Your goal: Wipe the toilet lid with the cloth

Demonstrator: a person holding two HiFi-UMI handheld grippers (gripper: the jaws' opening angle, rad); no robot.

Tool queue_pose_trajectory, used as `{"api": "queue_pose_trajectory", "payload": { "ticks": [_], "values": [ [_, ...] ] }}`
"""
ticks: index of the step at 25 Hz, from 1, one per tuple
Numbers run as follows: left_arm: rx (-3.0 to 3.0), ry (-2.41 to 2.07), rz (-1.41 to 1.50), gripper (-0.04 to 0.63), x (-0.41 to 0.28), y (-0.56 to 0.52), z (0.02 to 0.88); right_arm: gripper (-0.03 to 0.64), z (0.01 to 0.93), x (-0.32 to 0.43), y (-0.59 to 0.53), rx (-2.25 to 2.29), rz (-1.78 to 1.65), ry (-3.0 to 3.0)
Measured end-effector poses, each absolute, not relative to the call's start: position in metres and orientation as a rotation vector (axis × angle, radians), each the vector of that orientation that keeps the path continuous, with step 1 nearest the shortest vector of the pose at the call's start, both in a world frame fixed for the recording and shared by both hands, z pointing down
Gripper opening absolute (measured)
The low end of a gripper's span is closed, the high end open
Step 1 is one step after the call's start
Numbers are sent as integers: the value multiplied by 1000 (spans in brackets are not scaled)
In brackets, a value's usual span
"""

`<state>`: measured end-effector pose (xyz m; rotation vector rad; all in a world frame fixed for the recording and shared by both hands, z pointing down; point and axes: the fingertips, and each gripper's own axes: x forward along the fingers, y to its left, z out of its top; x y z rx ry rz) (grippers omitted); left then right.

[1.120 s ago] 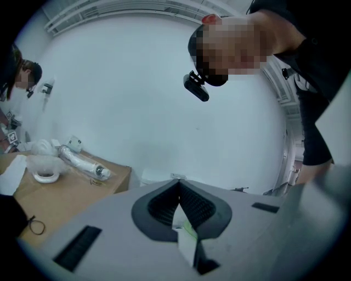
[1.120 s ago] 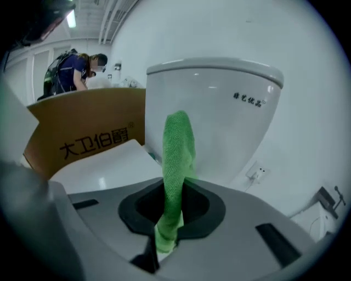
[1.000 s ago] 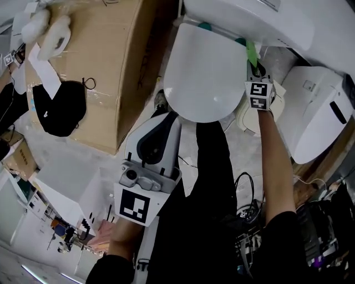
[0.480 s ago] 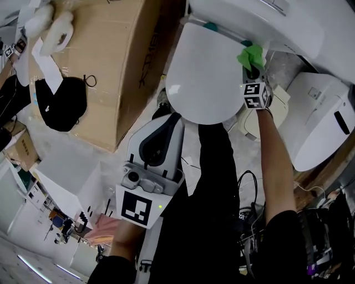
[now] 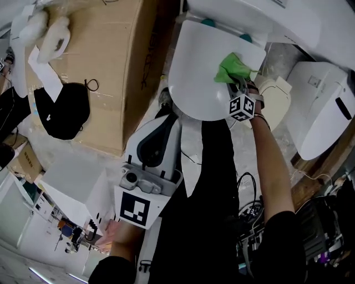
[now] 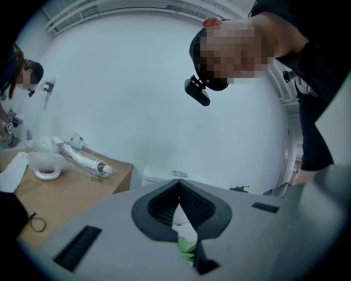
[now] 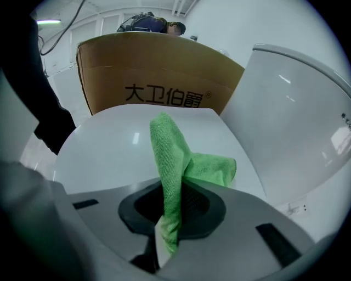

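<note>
The white toilet lid [image 5: 202, 72] is down, oval and glossy, at the top middle of the head view. A green cloth [image 5: 232, 67] lies bunched on the lid's right side, and my right gripper [image 5: 239, 89] is shut on it. In the right gripper view the green cloth [image 7: 174, 175] rises folded out of the closed jaws over the toilet lid [image 7: 120, 148]. My left gripper [image 5: 157, 145] hangs lower down, below the lid's front edge, off the toilet. Its jaws are shut with nothing between them in the left gripper view [image 6: 178, 189].
A large cardboard box [image 5: 108, 66] stands left of the toilet, close to the lid. The white cistern [image 5: 277, 16] is behind the lid. Another white toilet unit [image 5: 321, 111] sits at the right. Cables [image 5: 249, 211] lie on the floor by the person's legs.
My right gripper has moved left and down from the lid's right rear edge onto the lid, carrying the green cloth, which now spreads on the surface. The left gripper has barely moved.
</note>
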<state>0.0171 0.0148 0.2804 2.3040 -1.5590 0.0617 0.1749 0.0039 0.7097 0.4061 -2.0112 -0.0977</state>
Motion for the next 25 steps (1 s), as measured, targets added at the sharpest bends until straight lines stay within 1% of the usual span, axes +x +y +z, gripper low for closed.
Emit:
{"api": "queue_pose_trajectory", "payload": {
  "ticks": [13,25],
  "values": [
    [2407,-1366,105,2,-31,46,292,49,716,119,119,510,87,-2018],
    [2463,-1278,93,2,-64,52,290,49,718,44,196,543,242,-2046]
  ]
}}
